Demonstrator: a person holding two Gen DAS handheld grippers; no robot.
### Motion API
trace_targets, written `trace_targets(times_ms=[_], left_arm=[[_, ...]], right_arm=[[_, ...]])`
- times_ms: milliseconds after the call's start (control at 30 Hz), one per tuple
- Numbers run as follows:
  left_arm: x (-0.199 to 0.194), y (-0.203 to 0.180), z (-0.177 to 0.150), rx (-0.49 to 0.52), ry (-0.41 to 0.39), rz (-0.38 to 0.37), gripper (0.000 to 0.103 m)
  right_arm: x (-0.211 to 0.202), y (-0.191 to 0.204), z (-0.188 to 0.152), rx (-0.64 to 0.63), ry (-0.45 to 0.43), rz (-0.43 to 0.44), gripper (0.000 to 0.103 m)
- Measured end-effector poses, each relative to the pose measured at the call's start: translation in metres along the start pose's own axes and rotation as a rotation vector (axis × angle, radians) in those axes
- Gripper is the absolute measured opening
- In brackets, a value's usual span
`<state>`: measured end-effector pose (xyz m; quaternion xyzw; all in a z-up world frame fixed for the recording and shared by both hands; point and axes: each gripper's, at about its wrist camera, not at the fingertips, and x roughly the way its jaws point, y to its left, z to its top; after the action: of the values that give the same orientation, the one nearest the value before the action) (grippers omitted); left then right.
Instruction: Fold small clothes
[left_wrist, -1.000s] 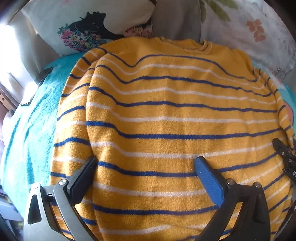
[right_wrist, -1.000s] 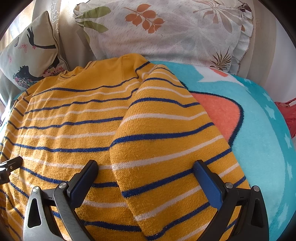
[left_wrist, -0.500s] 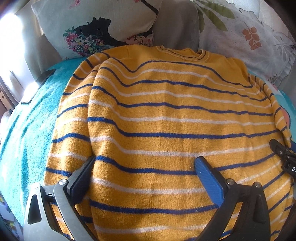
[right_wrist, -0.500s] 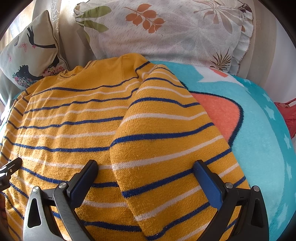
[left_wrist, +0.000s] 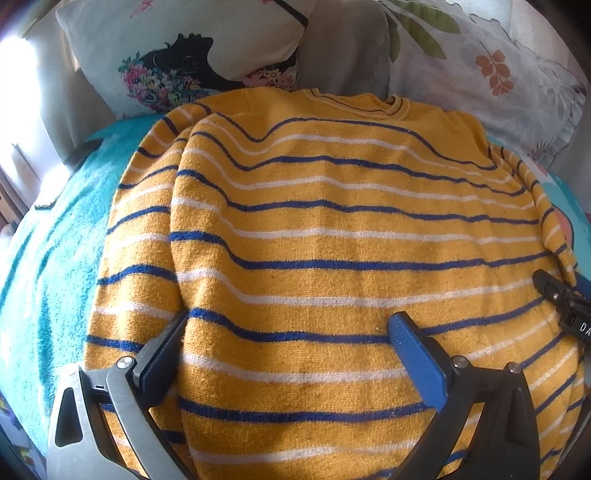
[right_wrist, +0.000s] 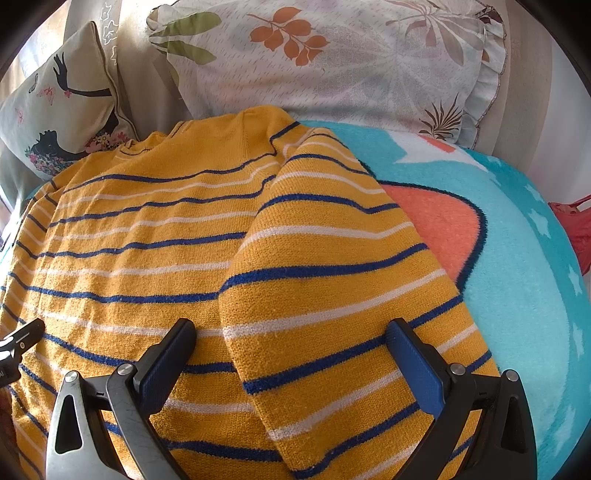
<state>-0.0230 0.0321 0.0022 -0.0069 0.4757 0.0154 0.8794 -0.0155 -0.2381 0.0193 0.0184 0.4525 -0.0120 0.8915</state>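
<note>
Backed off slightly vs. 1 s ago, left gripper (left_wrist: 288, 328) hovers low over yellow striped sweater (left_wrist: 332, 258) on teal blanket (left_wrist: 48, 266), jaws wide w/ nothing between. Right gripper (right_wrist: 290, 336), jaws wide, straddles folded-in sleeve (right_wrist: 332, 288); only its view shows orange blanket patch (right_wrist: 436, 221). Hem cut off.

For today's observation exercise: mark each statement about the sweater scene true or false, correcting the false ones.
1. The sweater is yellow with blue and white stripes. True.
2. The left hand-held gripper is shut on the sweater. False: it is open, with nothing clamped.
3. The sweater lies on a turquoise blanket. True.
4. The right hand-held gripper is open above a sleeve. True.
5. No pillow is in view. False: a leaf-print pillow lies beyond the collar.
</note>
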Motion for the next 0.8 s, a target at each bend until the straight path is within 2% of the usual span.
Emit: trace_targets(times_ms=[100,167,233,367,467,500,633,700,800], left_arm=[[-0.007,0.007,-0.001,-0.02,-0.021,-0.021,0.103],[-0.014,0.009,0.001,-0.025,-0.007,0.021,0.097],[-0.029,0.014,0.006,-0.043,-0.004,0.03,0.094],[-0.078,0.023,0.01,-0.05,-0.135,0.066,0.095],[-0.104,0.03,0.006,-0.054,-0.187,0.029,0.1],[-0.108,0.034,0.004,-0.064,-0.177,0.017,0.1],[-0.102,0.058,0.0,-0.116,-0.047,0.009,0.1],[-0.094,0.077,-0.005,-0.138,-0.02,-0.002,0.1],[-0.082,0.111,-0.016,-0.19,0.03,0.03,0.1]], right_arm=[[0.0,0.0,0.0,0.002,-0.006,0.003,0.103],[-0.001,0.0,0.001,-0.005,-0.001,0.011,0.103],[-0.006,-0.001,0.002,-0.006,0.015,0.01,0.1],[-0.031,-0.012,0.003,0.04,-0.034,0.009,0.095],[-0.058,-0.024,0.005,0.079,-0.079,0.028,0.095],[-0.065,-0.028,0.006,0.096,-0.088,0.032,0.095],[-0.094,-0.039,0.003,0.116,-0.12,0.017,0.095],[-0.106,-0.043,-0.001,0.12,-0.113,0.024,0.095],[-0.119,-0.038,-0.008,0.12,-0.068,0.056,0.091]])
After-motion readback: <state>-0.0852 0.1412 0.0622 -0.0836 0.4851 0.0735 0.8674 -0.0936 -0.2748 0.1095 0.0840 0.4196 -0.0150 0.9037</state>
